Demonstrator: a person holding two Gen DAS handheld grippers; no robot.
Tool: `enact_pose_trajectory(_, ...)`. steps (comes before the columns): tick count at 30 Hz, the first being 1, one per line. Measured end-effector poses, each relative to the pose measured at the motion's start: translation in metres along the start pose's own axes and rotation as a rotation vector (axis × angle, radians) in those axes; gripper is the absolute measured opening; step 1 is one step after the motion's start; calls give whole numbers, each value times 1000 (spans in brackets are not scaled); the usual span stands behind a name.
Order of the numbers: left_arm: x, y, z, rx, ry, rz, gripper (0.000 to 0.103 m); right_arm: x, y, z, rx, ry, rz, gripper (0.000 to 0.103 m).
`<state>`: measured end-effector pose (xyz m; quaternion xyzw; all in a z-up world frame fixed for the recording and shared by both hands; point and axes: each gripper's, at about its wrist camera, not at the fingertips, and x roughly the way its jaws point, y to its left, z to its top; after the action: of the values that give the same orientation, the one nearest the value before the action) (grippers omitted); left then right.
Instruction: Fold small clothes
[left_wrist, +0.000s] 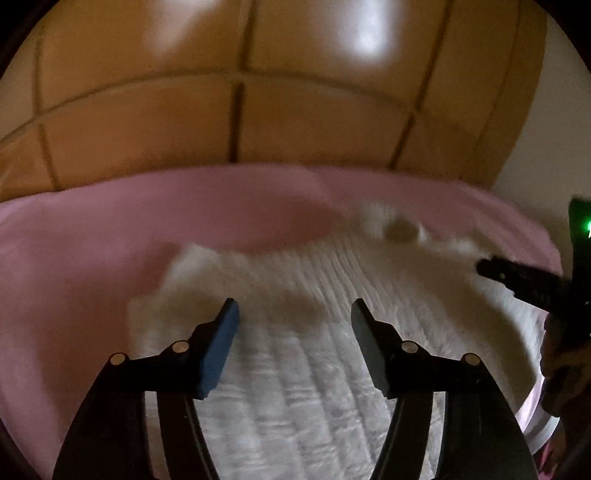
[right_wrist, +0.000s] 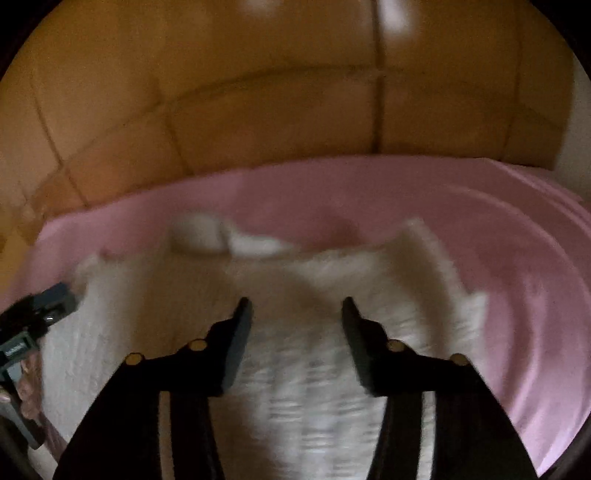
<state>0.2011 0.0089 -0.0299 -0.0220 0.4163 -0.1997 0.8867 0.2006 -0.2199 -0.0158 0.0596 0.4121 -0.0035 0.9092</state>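
Observation:
A small white ribbed knit garment (left_wrist: 295, 332) lies spread on a pink bed sheet (left_wrist: 92, 240); it also shows in the right wrist view (right_wrist: 314, 369). My left gripper (left_wrist: 293, 310) is open and empty, just above the garment's middle. My right gripper (right_wrist: 297, 308) is open and empty over the same garment. The right gripper's dark fingers (left_wrist: 517, 280) reach in at the right edge of the left wrist view. The left gripper's fingertip (right_wrist: 55, 299) shows at the left of the right wrist view. Both views are blurred by motion.
A tan padded headboard (left_wrist: 258, 110) with stitched panels rises behind the bed, also seen in the right wrist view (right_wrist: 258, 110). A pale wall (left_wrist: 546, 129) stands at the right. Pink sheet (right_wrist: 517, 277) lies bare around the garment.

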Motion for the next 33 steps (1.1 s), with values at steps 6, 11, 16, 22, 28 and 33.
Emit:
enact_pose_trajectory(6, 20, -14, 7, 65, -17, 37, 4, 28, 17, 4, -50, 31, -11, 4)
enact_pose_trajectory(11, 42, 1, 33, 11, -18, 90, 4, 37, 22, 19, -35, 10, -38, 3)
enact_pose_trajectory(16, 58, 11, 36, -54, 39, 117, 2, 63, 17, 15, 23, 42, -49, 4)
enact_pose_trajectory(22, 15, 6, 25, -82, -4, 134, 41, 54, 7, 12, 38, 32, -32, 29)
enact_pose_trajectory(28, -45, -25, -16, -21, -108, 79, 53, -13, 9, -12, 63, -71, 21, 66)
enact_pose_trajectory(33, -49, -28, -48, -44, -82, 119, 53, -57, 42, -63, -23, -82, 118, 68)
